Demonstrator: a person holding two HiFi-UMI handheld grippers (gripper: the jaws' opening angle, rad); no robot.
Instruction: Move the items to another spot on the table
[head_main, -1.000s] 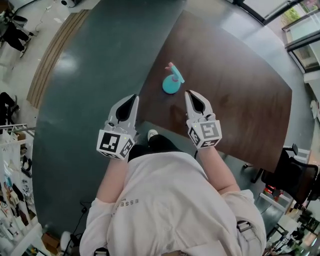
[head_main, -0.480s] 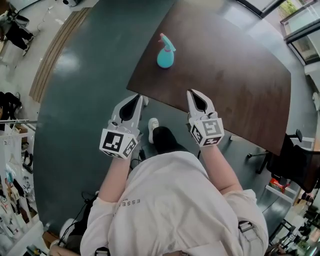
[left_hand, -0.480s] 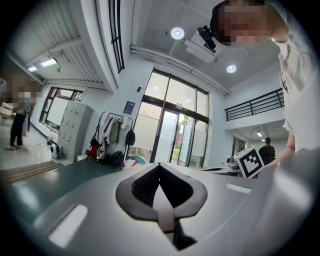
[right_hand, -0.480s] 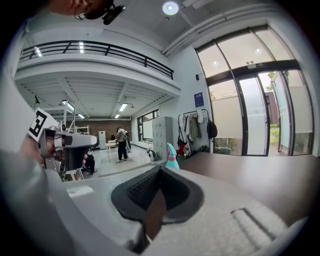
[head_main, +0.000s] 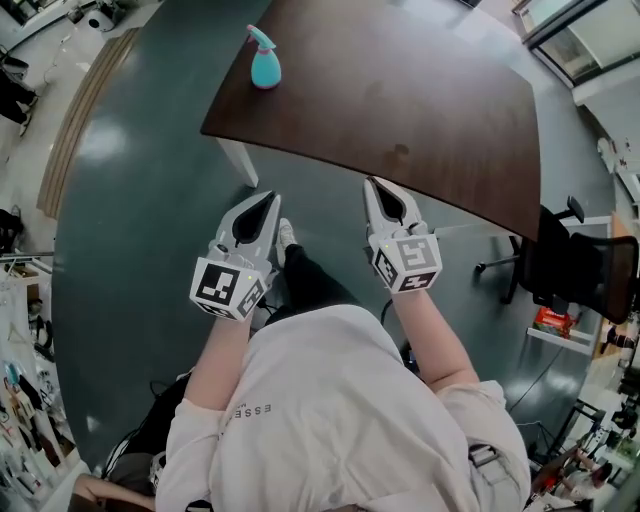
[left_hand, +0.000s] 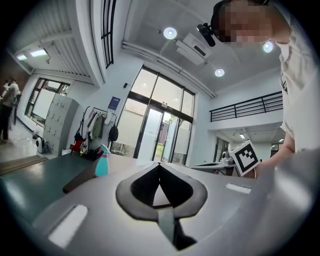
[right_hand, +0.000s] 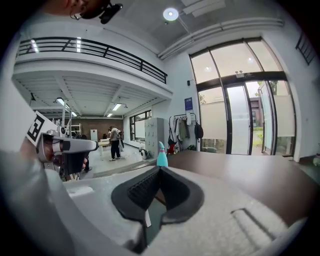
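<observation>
While both tools hang over the floor, short of the table's near edge, I have nothing in either of them. My left gripper (head_main: 271, 197) has its jaws pressed together, tips meeting with only the hollow between the pads open behind them, and its own view shows nothing caught there. My right gripper (head_main: 371, 183) is closed the same way and just as empty.

The one item I can find is the spray bottle (head_main: 264, 60), teal with a pink trigger head. It stands upright on the dark brown table (head_main: 430, 100), close to the far-left corner. In the head view that is about twelve o'clock from my left gripper and between ten and eleven from my right, well apart from both. From the bottle the tabletop runs off toward four o'clock, and I see nothing else standing on it.

I judge the bottle to be light plastic, stiff enough to take a squeeze, though I cannot tell how much liquid it holds. Its body is rounded and smooth, so pads set on the widest part could slide. It is also tall over a small foot, so a nudge may tip it. I would spread the jaws first, come in level, grip the narrow neck just under the trigger head, and keep the bottle upright while carrying.
</observation>
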